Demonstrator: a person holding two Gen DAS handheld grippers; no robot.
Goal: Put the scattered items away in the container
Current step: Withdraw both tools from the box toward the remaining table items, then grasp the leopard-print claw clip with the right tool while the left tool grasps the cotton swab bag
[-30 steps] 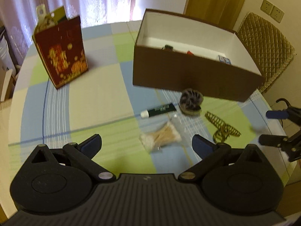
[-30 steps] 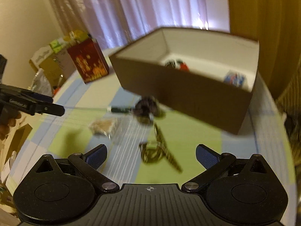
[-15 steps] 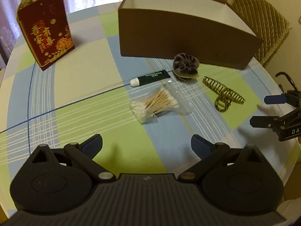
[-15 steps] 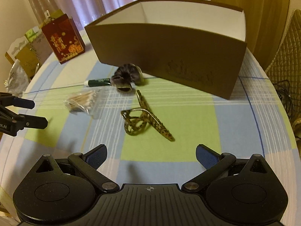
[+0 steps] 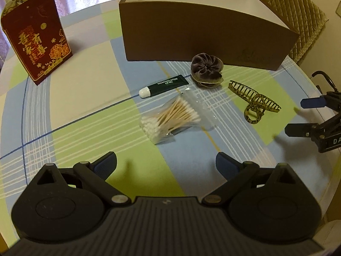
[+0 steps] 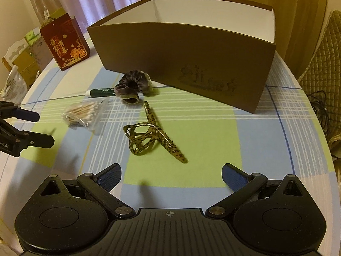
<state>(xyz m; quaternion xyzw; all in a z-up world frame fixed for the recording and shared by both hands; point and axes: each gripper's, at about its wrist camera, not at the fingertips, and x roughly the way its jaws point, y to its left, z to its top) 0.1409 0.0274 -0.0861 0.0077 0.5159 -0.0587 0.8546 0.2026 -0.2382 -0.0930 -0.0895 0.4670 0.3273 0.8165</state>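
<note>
Going from the left, a red gift bag (image 5: 37, 42) is standing apart from the work. The left claw (image 5: 166, 163) is hovering with its jaws spread wide and empty, facing the bag of cotton swabs (image 5: 170, 117). Just beyond are lying a green tube (image 5: 164, 85) and a purple scrunchie (image 5: 206, 70), the scrunchie close against the brown box (image 5: 202, 36). Further right, the hair clip (image 6: 153, 134) is lying on the bench (image 6: 213, 145), in front of the right claw (image 6: 171, 176), which is also gaping and holding nothing.

This is looking like the approach before a pick-up: each claw probably needs to be lowering over its nearest item and closing.

Compared with half a second ago, both claws are sitting lower and nearer the items.
</note>
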